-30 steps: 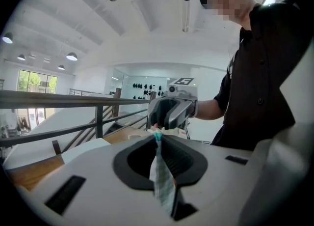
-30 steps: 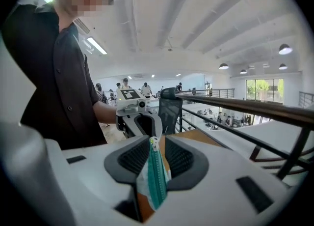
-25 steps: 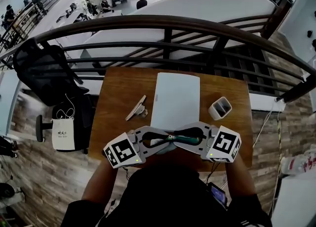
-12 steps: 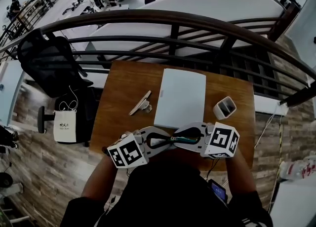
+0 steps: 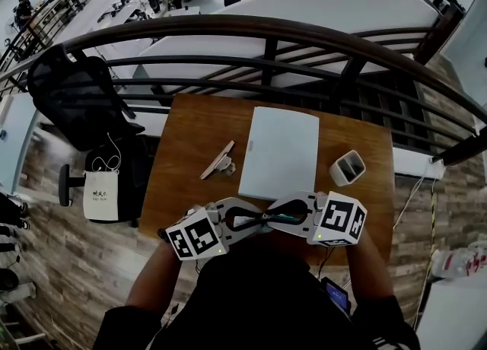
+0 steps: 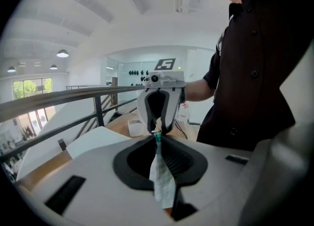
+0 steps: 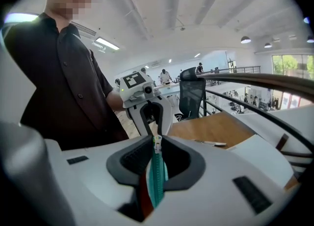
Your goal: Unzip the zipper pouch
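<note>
While we hold both claws tip to tip close in front of our chest, the pouch [image 6: 162, 181] is caught between them, up in the air over the near edge of the table [image 5: 190, 151]. Our left claw [image 6: 158, 135] is pressed together on the pouch's pale cloth end, which runs down through the slot of the jaws as a thin crumpled strip. Our right claw [image 7: 157, 140] has just been closing, and its jaws now pinch the pouch along its teal zip [image 7: 156, 178], with the small pale pull [image 7: 157, 144] sitting right at the fingertips. From above we see the left claw [image 5: 259, 221] and the right claw [image 5: 275, 216] nearly meeting at their tips, each with its marker cube turned outward, and only a sliver of teal shows inside the right one. Each claw's own camera looks straight at the other claw just past the pouch. Beyond the claws, a white pad [image 5: 278, 151] lies flat in the middle of the table. A small white cup [image 5: 347, 167] stands just to the right of it, and a pale stick [image 5: 217, 160] lies at a slant to the left of it, apart from the pad. Past the far edge a dark rail [image 5: 266, 33] curves across. A black chair [image 5: 76, 105] stands beside the table on the left.
</note>
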Demonstrator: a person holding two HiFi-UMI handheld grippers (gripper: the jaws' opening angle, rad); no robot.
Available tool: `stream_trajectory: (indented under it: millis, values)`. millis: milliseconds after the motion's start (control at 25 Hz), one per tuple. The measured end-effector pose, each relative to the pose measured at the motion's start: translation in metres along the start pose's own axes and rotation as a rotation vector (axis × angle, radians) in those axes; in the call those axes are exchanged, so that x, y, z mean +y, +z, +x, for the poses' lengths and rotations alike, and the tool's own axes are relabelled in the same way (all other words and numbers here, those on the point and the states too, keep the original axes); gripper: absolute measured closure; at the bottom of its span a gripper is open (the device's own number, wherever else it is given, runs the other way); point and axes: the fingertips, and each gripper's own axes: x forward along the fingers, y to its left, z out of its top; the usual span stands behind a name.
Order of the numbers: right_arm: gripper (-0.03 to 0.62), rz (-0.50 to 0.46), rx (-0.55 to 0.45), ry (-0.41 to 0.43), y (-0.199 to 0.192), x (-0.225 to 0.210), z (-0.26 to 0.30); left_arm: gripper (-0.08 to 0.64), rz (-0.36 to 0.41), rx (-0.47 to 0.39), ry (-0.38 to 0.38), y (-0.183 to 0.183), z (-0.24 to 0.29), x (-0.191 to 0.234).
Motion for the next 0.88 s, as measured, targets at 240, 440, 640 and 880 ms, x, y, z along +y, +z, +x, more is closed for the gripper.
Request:
stream_trajectory:
  millis: [240,440,640,880]
  values:
    - [0.540,-0.068,-0.099,-0.065,0.015,0.001,-0.011,0.514,-0.083,-0.105,-0.003,0.014,-0.008,0.004]
    - [0.537,-0.020,-0.100,-0.072,0.013,0.003,-0.011,0.514,-0.003,-0.032,-0.012,0.014,-0.006,0.000]
    - [0.509,0.017,-0.026,-0.014,0.001,0.005,-0.006,0.514,0.077,0.062,-0.037,0.004,0.002,-0.008]
    - [0.525,-0.015,0.057,0.021,-0.009,0.010,0.004,0.514,0.111,0.129,-0.064,-0.008,0.006,-0.013]
